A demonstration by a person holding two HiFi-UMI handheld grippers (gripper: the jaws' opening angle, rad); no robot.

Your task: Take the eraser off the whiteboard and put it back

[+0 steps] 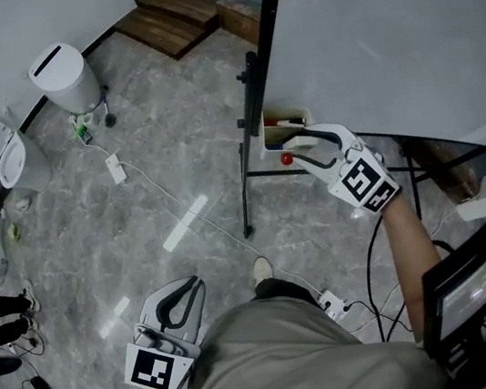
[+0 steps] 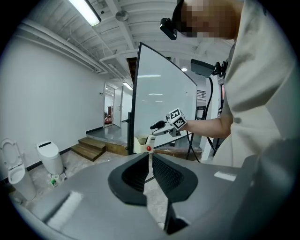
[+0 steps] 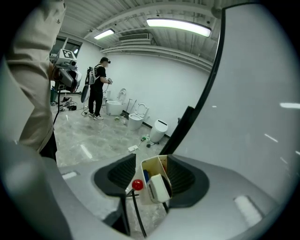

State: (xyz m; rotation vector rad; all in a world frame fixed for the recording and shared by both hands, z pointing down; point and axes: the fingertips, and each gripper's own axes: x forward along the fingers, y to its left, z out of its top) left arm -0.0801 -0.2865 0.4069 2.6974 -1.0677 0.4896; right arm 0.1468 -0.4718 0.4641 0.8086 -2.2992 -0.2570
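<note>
The whiteboard [image 1: 399, 24] stands on a black easel at the upper right. A cream holder box [image 3: 151, 171] hangs at its lower corner, above a red knob [image 3: 137, 184]. The white eraser [image 3: 159, 187] sits upright at the front of that box. My right gripper [image 1: 296, 154] hovers just in front of the box, open, its pads on either side of the eraser but apart from it. In the right gripper view the right gripper [image 3: 149, 161] frames the box. My left gripper [image 1: 194, 285] hangs low by my hip, shut and empty, and points at the board.
The easel's black legs [image 1: 244, 189] reach down to the marble floor. A white bin [image 1: 65, 77], toilets [image 1: 12, 163] and a power strip with its cable [image 1: 116, 169] lie to the left. Wooden steps [image 1: 172, 16] are behind. A person [image 3: 97, 89] stands far off.
</note>
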